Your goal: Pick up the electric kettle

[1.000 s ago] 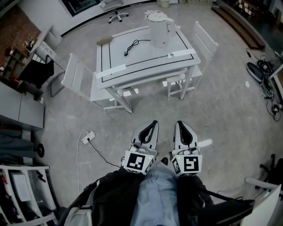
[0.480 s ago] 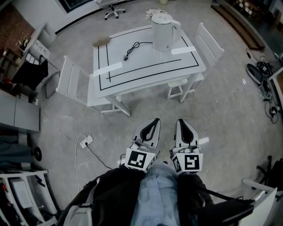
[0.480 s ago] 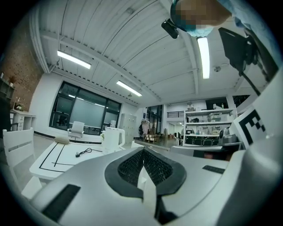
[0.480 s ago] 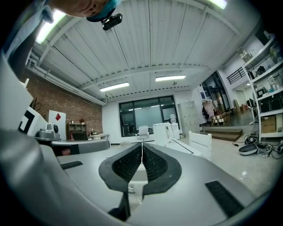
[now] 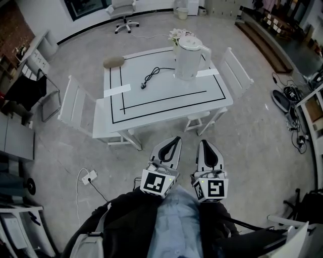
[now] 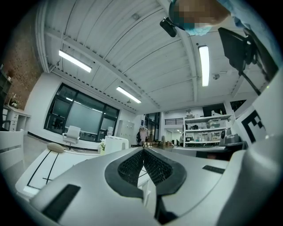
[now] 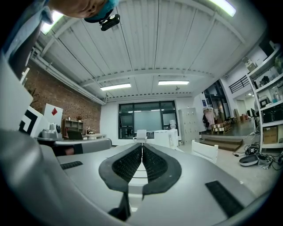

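A white electric kettle (image 5: 189,57) stands on the far right part of a white table (image 5: 166,103), and its black cord (image 5: 151,77) lies to its left. In the left gripper view the kettle (image 6: 116,143) shows small beyond the jaws. My left gripper (image 5: 175,140) and right gripper (image 5: 203,143) are held side by side in front of the person, short of the table's near edge. Both point level at the table. Each is shut with nothing between its pads.
White chairs stand at the table's left (image 5: 75,108) and right (image 5: 234,70). A tan oval object (image 5: 113,62) lies on the table's far left corner. A power strip with cable (image 5: 88,177) lies on the floor at the left. An office chair (image 5: 122,10) stands beyond.
The person and both grippers have moved toward the table, which now lies lower and closer in the head view. Both grippers stayed shut.
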Available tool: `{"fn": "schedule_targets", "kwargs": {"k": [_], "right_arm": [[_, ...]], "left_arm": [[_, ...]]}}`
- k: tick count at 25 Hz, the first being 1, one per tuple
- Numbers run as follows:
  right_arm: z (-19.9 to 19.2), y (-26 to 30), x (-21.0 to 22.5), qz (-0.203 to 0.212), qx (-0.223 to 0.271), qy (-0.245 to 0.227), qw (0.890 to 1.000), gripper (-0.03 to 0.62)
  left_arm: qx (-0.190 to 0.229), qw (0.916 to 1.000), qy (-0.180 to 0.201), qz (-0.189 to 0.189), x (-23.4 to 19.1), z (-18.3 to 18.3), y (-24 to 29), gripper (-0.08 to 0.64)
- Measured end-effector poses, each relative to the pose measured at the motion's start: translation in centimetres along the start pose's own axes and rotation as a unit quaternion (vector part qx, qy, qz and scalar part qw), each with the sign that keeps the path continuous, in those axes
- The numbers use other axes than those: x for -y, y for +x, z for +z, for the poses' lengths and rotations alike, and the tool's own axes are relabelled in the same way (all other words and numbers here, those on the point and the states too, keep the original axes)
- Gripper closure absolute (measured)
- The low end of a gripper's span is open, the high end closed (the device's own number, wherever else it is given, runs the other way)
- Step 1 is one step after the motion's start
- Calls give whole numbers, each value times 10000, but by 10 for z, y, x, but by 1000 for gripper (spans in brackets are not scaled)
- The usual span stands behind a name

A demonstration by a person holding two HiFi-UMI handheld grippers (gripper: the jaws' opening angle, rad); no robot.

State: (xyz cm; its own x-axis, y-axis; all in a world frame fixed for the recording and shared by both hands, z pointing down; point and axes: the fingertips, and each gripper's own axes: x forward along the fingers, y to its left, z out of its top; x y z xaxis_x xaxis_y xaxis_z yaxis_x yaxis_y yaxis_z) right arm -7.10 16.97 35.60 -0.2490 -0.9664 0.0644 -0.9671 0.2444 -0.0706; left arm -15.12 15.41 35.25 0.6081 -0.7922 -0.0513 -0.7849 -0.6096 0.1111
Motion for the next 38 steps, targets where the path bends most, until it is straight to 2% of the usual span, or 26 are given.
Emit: {"fn": "schedule_targets", "kwargs": {"k": [8, 17, 26, 32, 38], "right_arm": [[4, 21, 4, -130, -39, -102, 9999, 575], [2, 43, 31, -225, -103, 73, 9997, 575], [-22, 75, 69, -174, -326, 229, 9991, 574], [-23, 100, 106, -190, -350, 385, 9985, 574], [-8, 123, 140, -117, -189, 539, 9983, 574]], "left_arm": [[-49, 9998, -98, -164, -14, -4, 19, 555], [-281, 9993, -78, -249, -14, -17, 52, 555], [-643, 9977, -137, -190, -17, -37, 97, 555], [-762, 9969, 2, -191, -14, -44, 140, 555], [-772, 9966, 192, -191, -4, -37, 182, 555]]}}
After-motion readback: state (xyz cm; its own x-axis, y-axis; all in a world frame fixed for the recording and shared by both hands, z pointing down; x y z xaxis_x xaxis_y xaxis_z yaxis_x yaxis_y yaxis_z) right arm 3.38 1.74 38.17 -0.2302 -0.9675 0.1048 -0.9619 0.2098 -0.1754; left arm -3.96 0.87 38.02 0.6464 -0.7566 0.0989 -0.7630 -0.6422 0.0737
